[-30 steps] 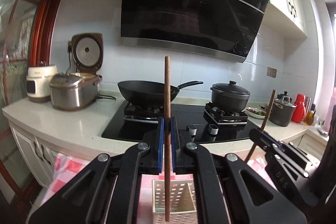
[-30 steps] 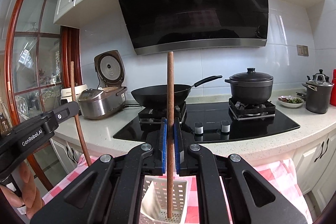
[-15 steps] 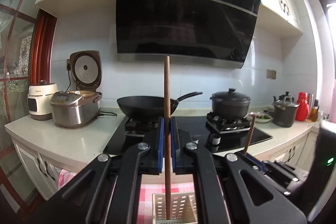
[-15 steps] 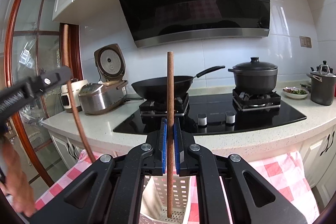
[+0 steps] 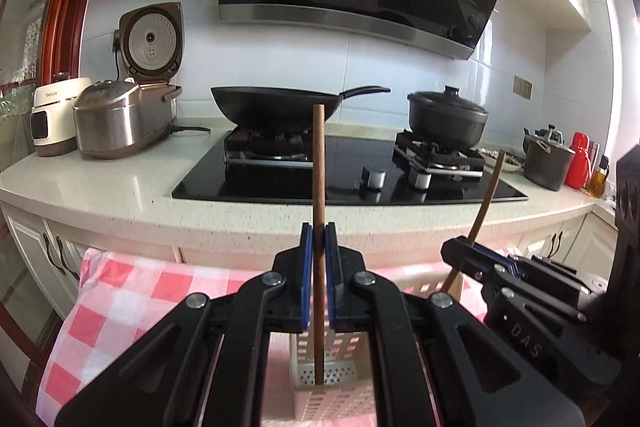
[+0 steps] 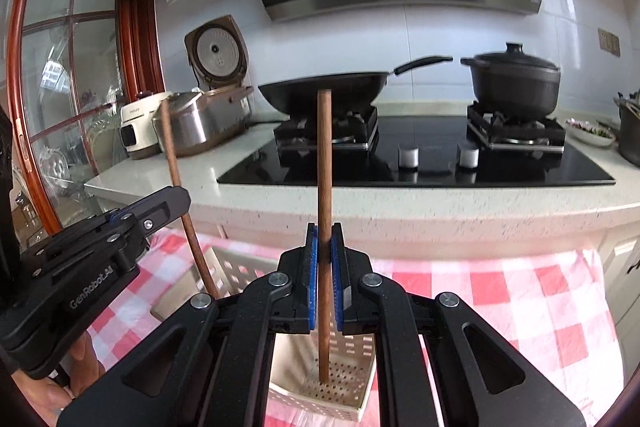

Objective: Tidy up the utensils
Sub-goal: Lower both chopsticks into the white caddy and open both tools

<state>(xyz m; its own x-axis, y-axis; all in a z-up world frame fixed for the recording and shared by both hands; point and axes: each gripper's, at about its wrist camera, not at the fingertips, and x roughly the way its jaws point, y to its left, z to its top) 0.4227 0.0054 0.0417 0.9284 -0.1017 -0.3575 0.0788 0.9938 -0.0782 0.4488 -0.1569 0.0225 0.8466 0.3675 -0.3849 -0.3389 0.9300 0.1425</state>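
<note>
My left gripper (image 5: 319,239) is shut on an upright wooden chopstick (image 5: 319,167), whose lower tip reaches down to the perforated floor of a white utensil basket (image 5: 340,379). In the right wrist view my right gripper (image 6: 325,243) holds a second upright chopstick (image 6: 324,155) between its blue pads. Its jaws are opening, and the tip stands on the holed floor of the basket (image 6: 352,387). Each gripper shows in the other's view: the right gripper (image 5: 472,259) at the right, the left gripper (image 6: 160,207) at the left.
The basket stands on a red and white checked cloth (image 6: 520,307). Behind it a pale counter edge (image 5: 200,223) carries a black hob (image 5: 280,179) with a wok and a lidded pot. Rice cookers (image 5: 116,123) stand at the left. A hand (image 6: 80,359) holds the left gripper.
Both grippers have come down toward the basket, carrying their chopsticks with them. The chopstick tips now sit lower inside the basket, at its perforated floor.
</note>
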